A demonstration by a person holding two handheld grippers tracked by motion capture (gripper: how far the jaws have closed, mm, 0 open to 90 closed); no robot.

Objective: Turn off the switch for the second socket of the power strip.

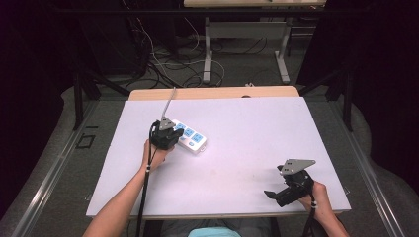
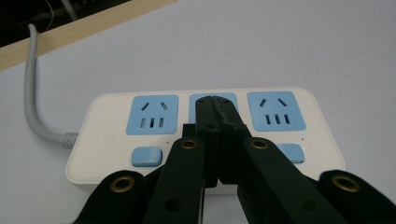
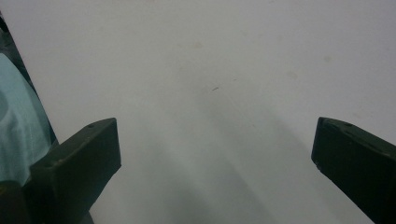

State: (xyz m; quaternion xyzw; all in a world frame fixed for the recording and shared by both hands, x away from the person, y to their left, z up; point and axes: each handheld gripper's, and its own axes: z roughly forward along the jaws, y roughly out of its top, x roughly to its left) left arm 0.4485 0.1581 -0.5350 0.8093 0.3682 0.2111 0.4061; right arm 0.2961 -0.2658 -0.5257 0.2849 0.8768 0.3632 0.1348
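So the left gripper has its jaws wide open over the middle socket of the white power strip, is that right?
Not quite. The left gripper is over the middle socket of the white power strip, but its jaws are closed together, not wide open, as the left gripper view shows.

High view: fixed cam above the person's side, looking fwd and down over the whole white table (image 1: 247,128), floor and cables beyond. Left gripper view: cam rides the left gripper (image 2: 214,103), v. close and low over the power strip (image 2: 107,140), facing the table's far wooden edge; both views share that strip. Right gripper view: cam on the right gripper (image 3: 215,140), tilted down, close to bare tabletop near the front edge.
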